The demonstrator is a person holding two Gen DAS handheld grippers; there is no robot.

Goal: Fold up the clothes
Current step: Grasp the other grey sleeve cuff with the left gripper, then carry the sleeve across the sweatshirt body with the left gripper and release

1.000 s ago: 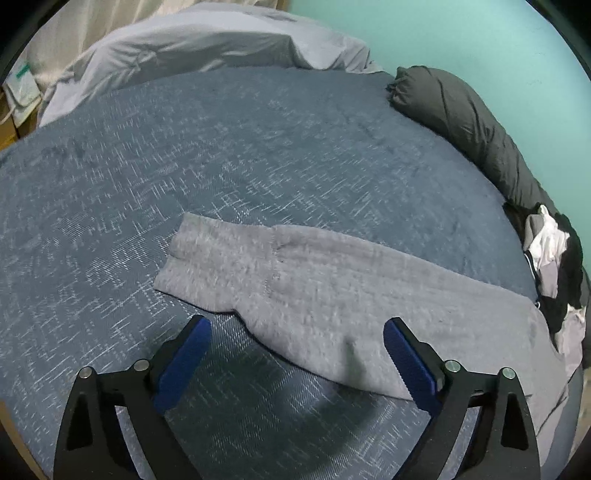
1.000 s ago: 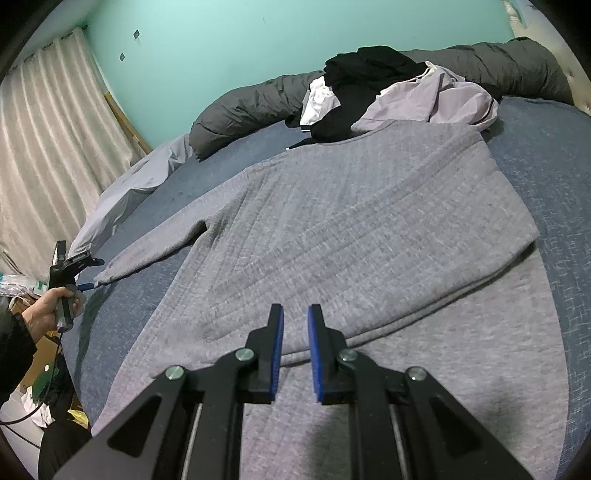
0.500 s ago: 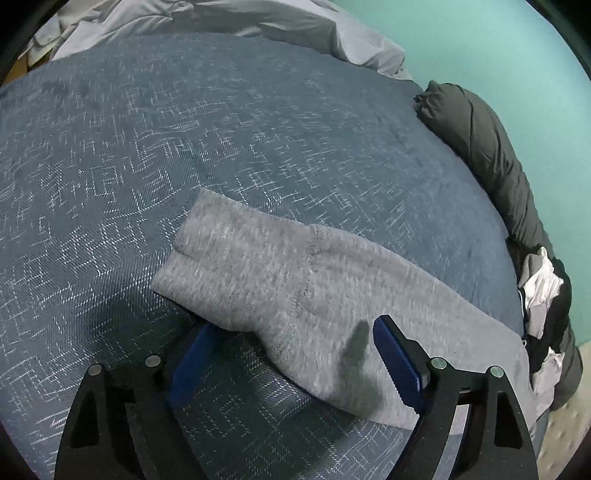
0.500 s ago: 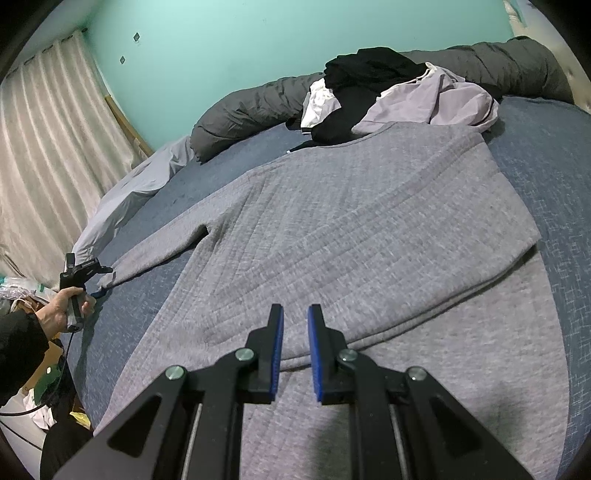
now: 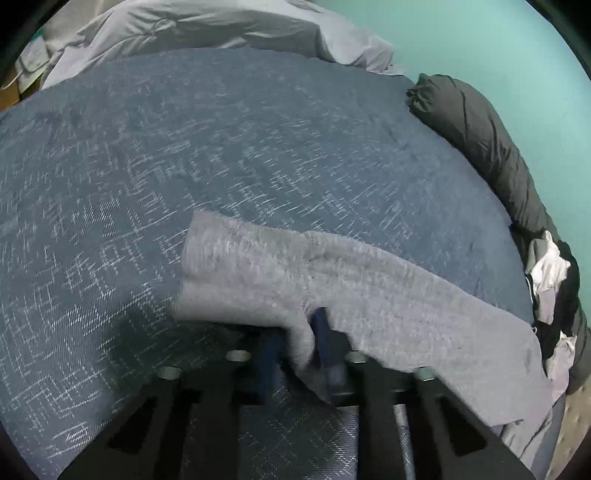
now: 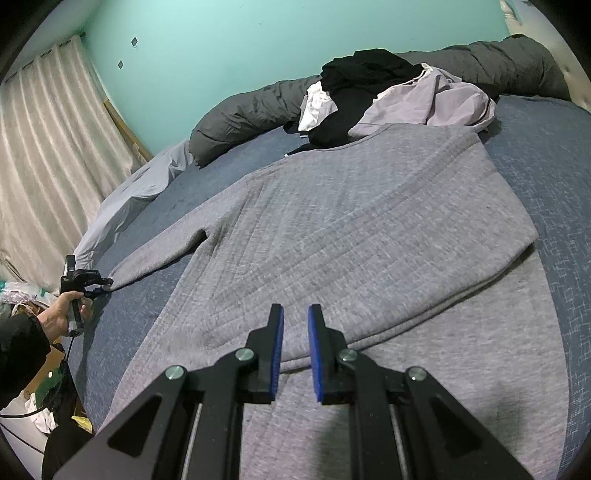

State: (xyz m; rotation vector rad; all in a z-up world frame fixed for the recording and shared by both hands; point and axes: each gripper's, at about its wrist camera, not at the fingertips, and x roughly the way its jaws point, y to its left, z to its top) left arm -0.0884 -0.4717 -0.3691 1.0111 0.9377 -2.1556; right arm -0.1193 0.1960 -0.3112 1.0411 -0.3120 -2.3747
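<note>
A grey sweater (image 6: 351,221) lies spread on the blue bed cover (image 6: 546,147), its right side folded over the body. One sleeve (image 5: 369,288) stretches out to the left, ending in the cuff (image 5: 229,273). My left gripper (image 5: 297,339) is closing its jaws on the sleeve's near edge just behind the cuff, and the fabric is bunched between the blue pads. The right wrist view shows that same left gripper (image 6: 99,286) far left, in a hand (image 6: 62,314). My right gripper (image 6: 295,314) hovers over the sweater's lower part, its jaws nearly together with nothing between them.
A rolled dark grey duvet (image 6: 251,107) runs along the teal wall. A pile of black, white and lilac clothes (image 6: 388,92) lies by the sweater's collar. A pale sheet (image 5: 203,26) is heaped at the bed's far end, and a curtain (image 6: 48,166) hangs beyond it.
The left gripper came down over the sleeve and closed from wide open onto the fabric by the cuff. The right gripper kept still.
</note>
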